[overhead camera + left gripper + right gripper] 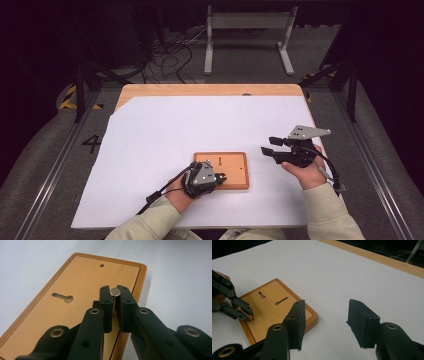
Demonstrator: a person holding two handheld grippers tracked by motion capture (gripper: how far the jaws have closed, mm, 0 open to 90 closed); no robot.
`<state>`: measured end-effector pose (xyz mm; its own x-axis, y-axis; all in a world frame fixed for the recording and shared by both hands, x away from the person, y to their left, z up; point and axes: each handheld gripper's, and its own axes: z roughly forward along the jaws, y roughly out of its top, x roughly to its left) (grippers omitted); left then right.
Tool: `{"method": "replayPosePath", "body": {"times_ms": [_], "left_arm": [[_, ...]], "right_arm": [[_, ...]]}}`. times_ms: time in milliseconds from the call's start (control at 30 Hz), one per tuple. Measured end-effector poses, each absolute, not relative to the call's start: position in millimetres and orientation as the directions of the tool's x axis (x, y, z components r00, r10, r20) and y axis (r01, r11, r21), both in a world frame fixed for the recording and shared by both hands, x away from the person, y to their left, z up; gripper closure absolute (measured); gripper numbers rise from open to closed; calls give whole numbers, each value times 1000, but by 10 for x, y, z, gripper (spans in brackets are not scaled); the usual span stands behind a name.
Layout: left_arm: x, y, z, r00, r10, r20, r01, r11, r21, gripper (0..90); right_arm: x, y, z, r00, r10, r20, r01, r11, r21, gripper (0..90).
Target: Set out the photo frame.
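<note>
The left gripper (114,300) was clenched on a metal pin (114,291) standing near the wooden board's (75,277) edge, the right gripper (325,322) released; any lift should stay vertical.

A pale wooden worktop (210,90) carries a large white sheet (165,130) that covers nearly all of it, leaving the far edge bare. A framed wooden board (232,170) lies flat on the sheet, near the front.

A white sheet (200,125) covers most of the wooden desk (210,90). Grey carpet (45,150) surrounds it. Black cables (165,55) lie beyond the desk, beside a grey metal stand (247,30). The far background is dark.
</note>
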<state>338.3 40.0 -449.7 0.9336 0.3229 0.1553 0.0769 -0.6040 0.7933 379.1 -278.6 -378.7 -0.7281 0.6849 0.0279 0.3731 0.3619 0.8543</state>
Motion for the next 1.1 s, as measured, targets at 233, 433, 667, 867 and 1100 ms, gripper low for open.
{"method": "replayPosePath", "body": {"times_ms": [233,433,667,867,1100], "left_arm": [[3260,391,-4508,915,278,291,-47,-642,765,836],[3148,379,-4531,881,254,398,-137,-669,731,836],[3037,367,-4562,843,239,483,-202,-691,694,836],[3015,364,-4568,834,234,500,-216,-696,685,837],[3007,367,-4571,835,238,496,-211,-693,689,837]], "right_arm": [[3792,-2752,-3813,-739,673,29,381,382,842,456],[3773,-2728,-3812,-750,662,13,369,402,838,482],[3757,-2688,-3805,-772,636,17,360,414,836,504],[3759,-2642,-3790,-784,620,30,371,429,823,464],[3870,-2527,-3800,-792,604,92,436,453,778,342]]}}
